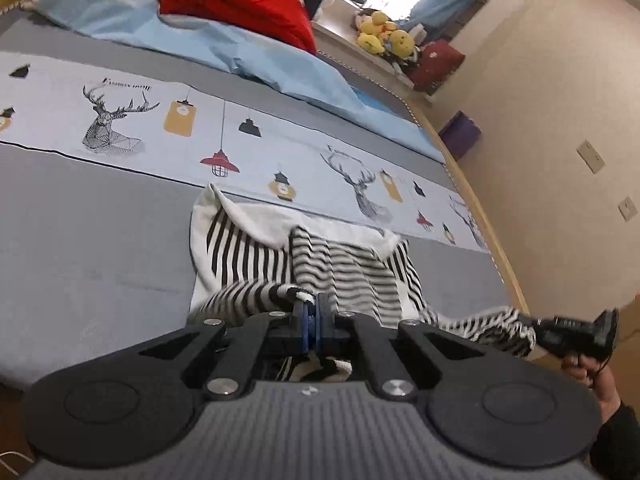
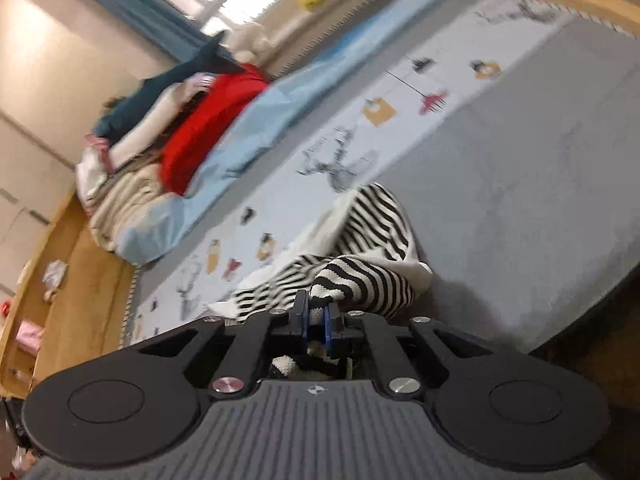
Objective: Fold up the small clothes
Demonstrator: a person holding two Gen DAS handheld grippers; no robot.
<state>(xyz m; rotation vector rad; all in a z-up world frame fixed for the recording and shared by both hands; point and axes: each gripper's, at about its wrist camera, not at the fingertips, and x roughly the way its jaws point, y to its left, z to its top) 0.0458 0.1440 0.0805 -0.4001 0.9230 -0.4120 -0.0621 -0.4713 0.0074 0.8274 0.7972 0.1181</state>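
Observation:
A small black-and-white striped garment with white panels lies on the grey bed. Its near edge is lifted off the cover. My left gripper is shut on a striped corner of it, and the cloth bunches at the blue pads. In the left wrist view the right gripper shows at the far right, pinching the other striped corner, held by a hand. The right wrist view shows the same garment draped toward me. There my right gripper is shut on its striped edge, with cloth between the pads.
The bed cover is grey with a pale band of deer and lamp prints. A light blue quilt and a red pillow lie at the far side. Yellow plush toys sit on a ledge. The bed's wooden edge and a beige wall are at the right.

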